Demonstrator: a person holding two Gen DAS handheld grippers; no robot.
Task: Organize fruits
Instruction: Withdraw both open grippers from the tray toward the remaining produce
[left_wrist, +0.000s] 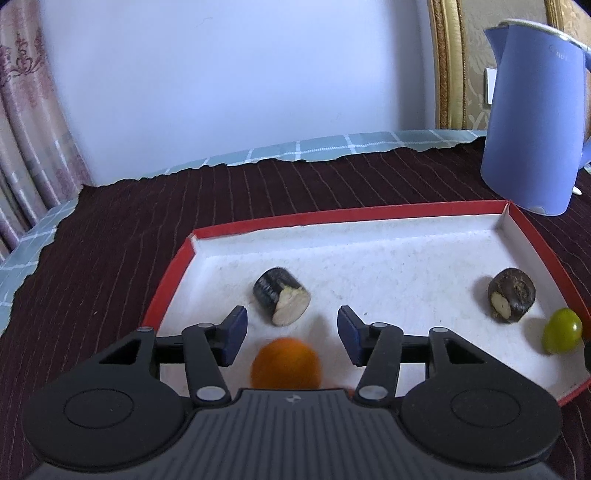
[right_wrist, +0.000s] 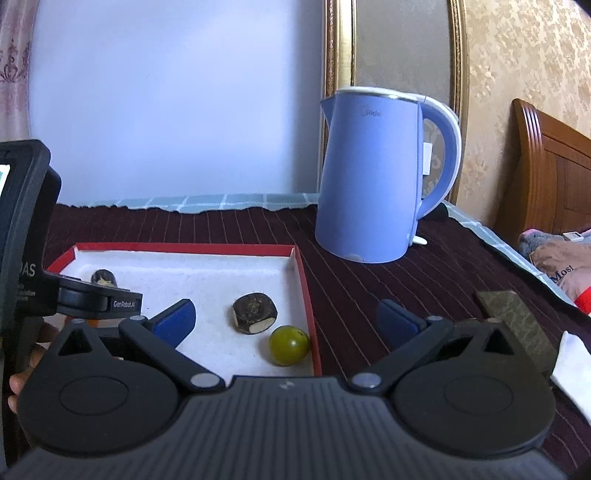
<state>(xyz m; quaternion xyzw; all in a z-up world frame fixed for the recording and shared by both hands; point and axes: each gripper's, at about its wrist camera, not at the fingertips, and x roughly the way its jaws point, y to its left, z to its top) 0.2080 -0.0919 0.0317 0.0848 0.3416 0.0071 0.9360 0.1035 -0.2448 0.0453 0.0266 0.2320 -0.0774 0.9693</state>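
**A:** Looking at your orange fruit (left_wrist: 285, 363) first: it lies in the red-rimmed tray (left_wrist: 295, 221), at the near edge, just under the left gripper (left_wrist: 291, 330). It's blurred, so I judge it loose and probably rolling. Small, round, light, smooth-skinned, I'd guess. If you take it again, close across its widest part, gently.

**B:** And the left fingers?

**A:** Partly open, nothing between the pads (left_wrist: 236, 334); the fruit sits below them and I see no contact.

**B:** What else is in there?

**A:** Two dark cut chunks. One (left_wrist: 282, 301) is just beyond the orange fruit, the other (right_wrist: 255, 313) near the right wall, with a green round fruit (right_wrist: 289, 345) just beside it. The chunks look firm, with flat pale cut faces; grip them across the dark sides. The green one looks glossy, likely slippery.

**B:** Your right gripper (right_wrist: 286, 321)?

**A:** Fingers spread wide, empty, above the tray's right rim. The blue kettle (right_wrist: 369, 177) stands behind on the desk, well apart.
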